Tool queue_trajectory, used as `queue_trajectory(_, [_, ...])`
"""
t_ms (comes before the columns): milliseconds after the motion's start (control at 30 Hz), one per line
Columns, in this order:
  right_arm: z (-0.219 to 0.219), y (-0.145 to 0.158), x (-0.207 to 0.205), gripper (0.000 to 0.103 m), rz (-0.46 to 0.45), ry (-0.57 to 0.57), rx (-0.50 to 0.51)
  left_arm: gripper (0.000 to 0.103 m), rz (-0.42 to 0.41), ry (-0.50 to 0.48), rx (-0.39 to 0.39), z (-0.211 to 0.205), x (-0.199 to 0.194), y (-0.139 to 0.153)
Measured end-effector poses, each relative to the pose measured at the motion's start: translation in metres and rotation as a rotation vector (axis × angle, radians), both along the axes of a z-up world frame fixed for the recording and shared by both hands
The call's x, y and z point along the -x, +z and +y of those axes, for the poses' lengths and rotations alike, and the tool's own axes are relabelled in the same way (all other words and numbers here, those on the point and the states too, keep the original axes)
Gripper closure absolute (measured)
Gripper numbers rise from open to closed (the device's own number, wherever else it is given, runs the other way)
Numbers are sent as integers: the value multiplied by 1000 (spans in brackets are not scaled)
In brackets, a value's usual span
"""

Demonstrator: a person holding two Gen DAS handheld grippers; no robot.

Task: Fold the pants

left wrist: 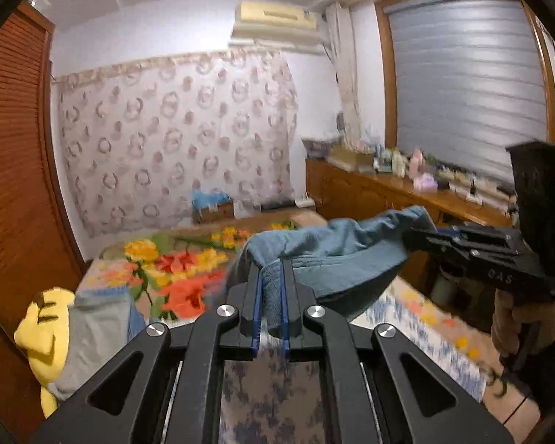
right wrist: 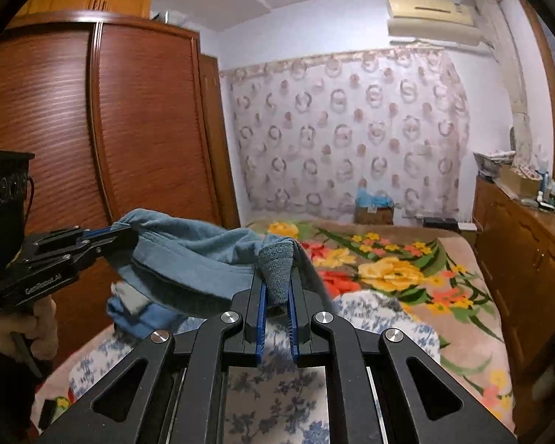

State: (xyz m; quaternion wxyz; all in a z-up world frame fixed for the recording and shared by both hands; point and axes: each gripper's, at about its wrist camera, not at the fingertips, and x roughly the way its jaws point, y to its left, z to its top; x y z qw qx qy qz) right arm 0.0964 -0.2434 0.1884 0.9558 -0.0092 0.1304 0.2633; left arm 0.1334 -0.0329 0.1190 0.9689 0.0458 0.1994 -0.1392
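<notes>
Blue-padded black fingers of the left gripper (left wrist: 272, 296) stand nearly closed, pinching a bunched fold of the blue-grey fleece pants (left wrist: 325, 255); the cloth fills the narrow gap between the pads, and the fingertips themselves are buried in it. From this pinch the pants stretch toward 2 o'clock, sagging in a slack span held in the air above the bed, and end in the right gripper (left wrist: 412, 238), whose fingers are closed on the fabric edge. The gloved right hand (left wrist: 518, 329) on its handle is partly cut off at the frame edge.

In the right wrist view the right gripper (right wrist: 277, 288) likewise stands nearly closed on a ribbed grey-blue fold of the pants (right wrist: 203, 251), and the garment runs toward 10 o'clock to the left gripper (right wrist: 120, 235), whose tips vanish under the cloth. The left hand (right wrist: 22, 329) below it is half lost in shadow. How the legs of the pants hang cannot be made out; the lower part is hidden behind the gripper linkage.

Beneath lies the floral plush blanket (left wrist: 181, 270) covering the bed, with a blue-and-white flowered sheet (right wrist: 277, 399) nearer the cameras. At 8 o'clock in the left view sits a yellow soft toy (left wrist: 44, 329), blurred, touching a grey folded garment (left wrist: 96, 336). A louvred wooden wardrobe (right wrist: 137, 122) and a ring-patterned curtain (left wrist: 174, 137) close the background.
</notes>
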Motion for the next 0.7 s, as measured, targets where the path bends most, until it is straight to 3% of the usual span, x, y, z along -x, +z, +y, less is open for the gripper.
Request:
queue_trajectory(300, [17, -131, -15, 93, 252, 53, 148, 94, 278, -6, -27, 11, 30, -148])
queue_trajectory(467, [22, -148, -12, 93, 288, 66, 154, 94, 337, -9, -2, 10, 53, -179])
queue_trajectory(700, [18, -175, 18, 93, 317, 91, 132, 94, 362, -4, 19, 11, 76, -188])
